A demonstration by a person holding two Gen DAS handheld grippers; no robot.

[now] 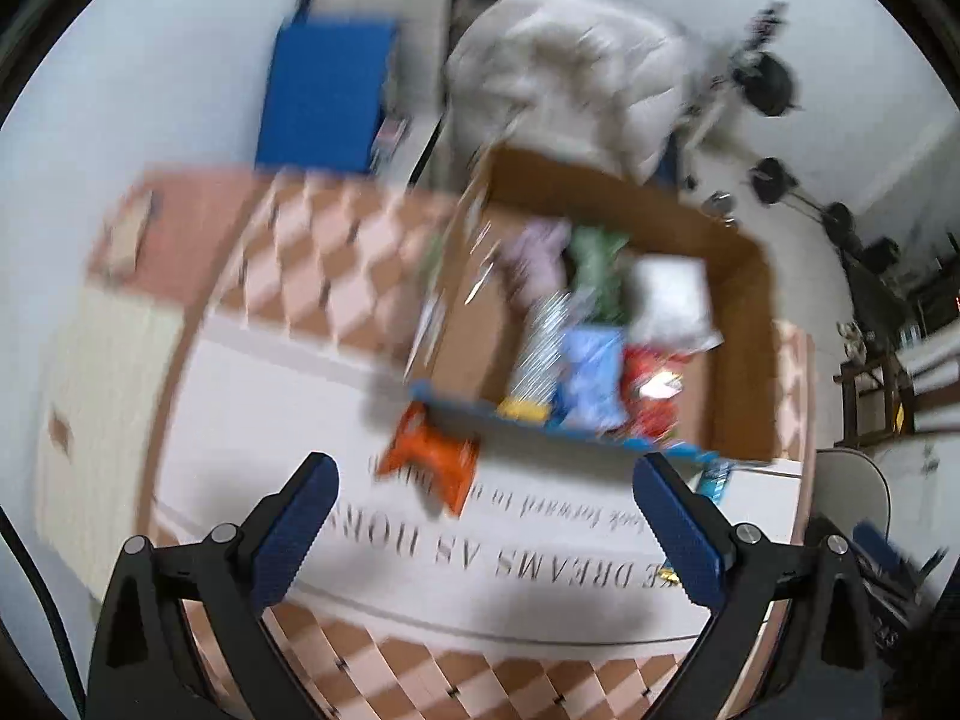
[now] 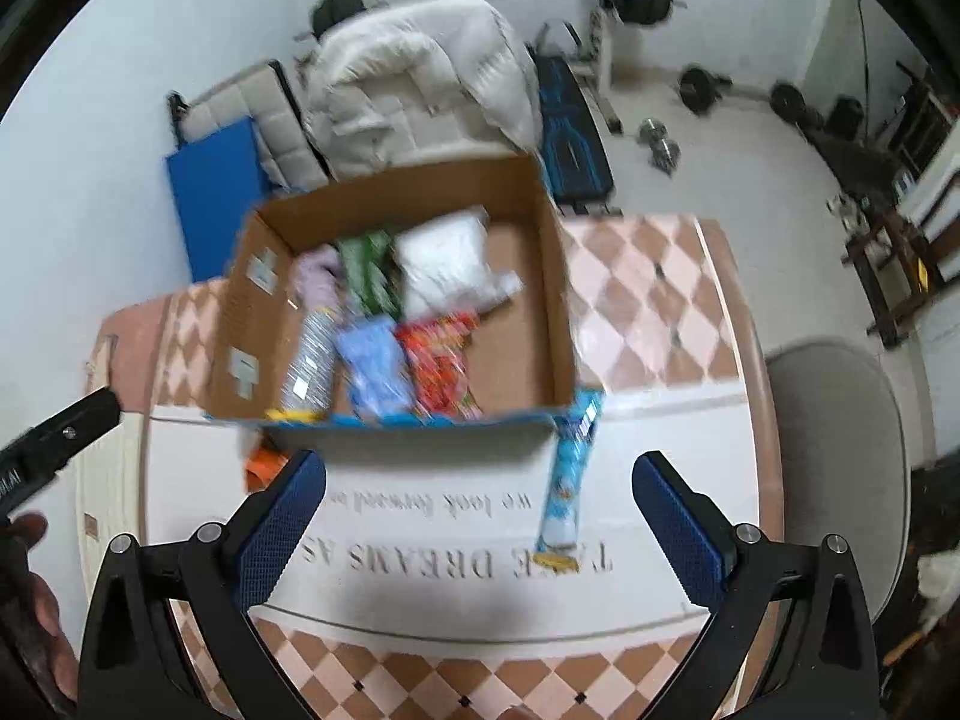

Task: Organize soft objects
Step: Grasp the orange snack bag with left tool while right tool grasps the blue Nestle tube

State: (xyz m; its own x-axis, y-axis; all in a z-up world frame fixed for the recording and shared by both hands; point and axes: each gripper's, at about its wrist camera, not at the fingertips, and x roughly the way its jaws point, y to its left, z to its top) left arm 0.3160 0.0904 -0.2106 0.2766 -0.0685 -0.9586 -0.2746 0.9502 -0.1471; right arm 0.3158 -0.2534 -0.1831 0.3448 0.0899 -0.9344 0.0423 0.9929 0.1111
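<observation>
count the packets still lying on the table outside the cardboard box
2: an orange packet by the box's near left corner, and a light blue packet by its near right corner. Others may be hidden behind the box.

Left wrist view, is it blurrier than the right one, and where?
Left wrist view: heavy motion smear across the cardboard box and orange packet; left gripper stays sharp. Right wrist view: milder blur, tablecloth lettering readable, right gripper crisp.
</observation>
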